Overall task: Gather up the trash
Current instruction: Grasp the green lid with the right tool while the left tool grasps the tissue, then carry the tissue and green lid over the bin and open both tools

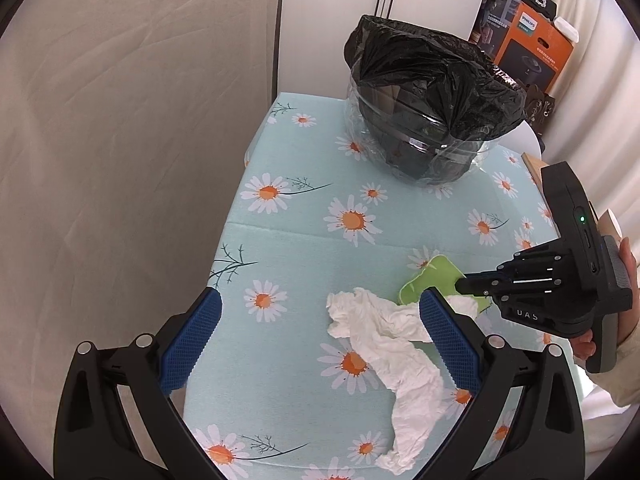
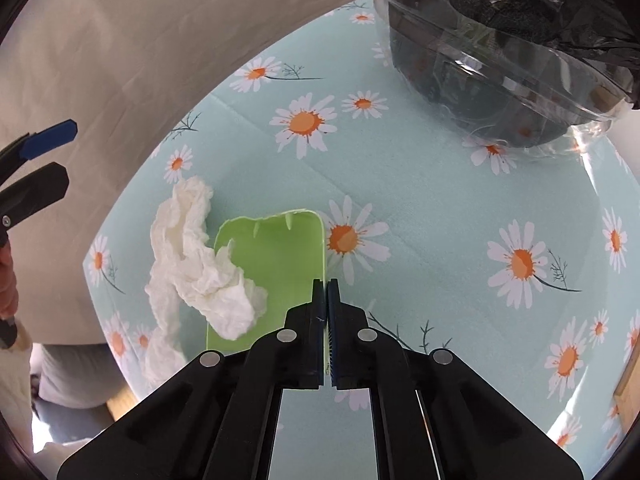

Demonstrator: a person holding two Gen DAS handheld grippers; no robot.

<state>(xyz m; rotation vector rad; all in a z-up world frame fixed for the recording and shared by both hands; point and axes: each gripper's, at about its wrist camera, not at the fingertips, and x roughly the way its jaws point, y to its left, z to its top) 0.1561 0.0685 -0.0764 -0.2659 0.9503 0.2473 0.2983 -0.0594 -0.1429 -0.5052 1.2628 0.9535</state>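
We see two claws over a desk [image 1: 288,240] covered by a pale blue cloth printed with daisies. The left claw [image 1: 320,320] stands with its blue-padded fingers [image 1: 192,340] wide apart and nothing between the pads; in its own view the crumpled white tissue [image 1: 396,364] lies on the cloth just inside and below its right-hand finger, which covers part of it. The tissue trails from near the fingertip down towards the bottom edge of that view.

The right claw [image 2: 327,286] has its two fingers pressed together. In its own view they close right at the near right edge of a flat green tray [image 2: 280,256], and a thin strip of green seems to sit between the pads, though we cannot tell for certain that the tray's edge is pinched. The tray lies just ahead and to the left of this claw's tips, and one end of the tissue rests on its left part, with the rest spilling off onto the cloth further left.

From the left claw's view, the right claw [image 1: 460,282] reaches in from the right side, its tips down at the tray [image 1: 428,280], and a hand [image 1: 588,344] grips its black body.

Well beyond both claws, at the far end of the desk, stands a clear bin [image 1: 424,152] lined with a black bag [image 1: 432,76]. Behind it, off the desk, are stacked boxes [image 1: 532,48].
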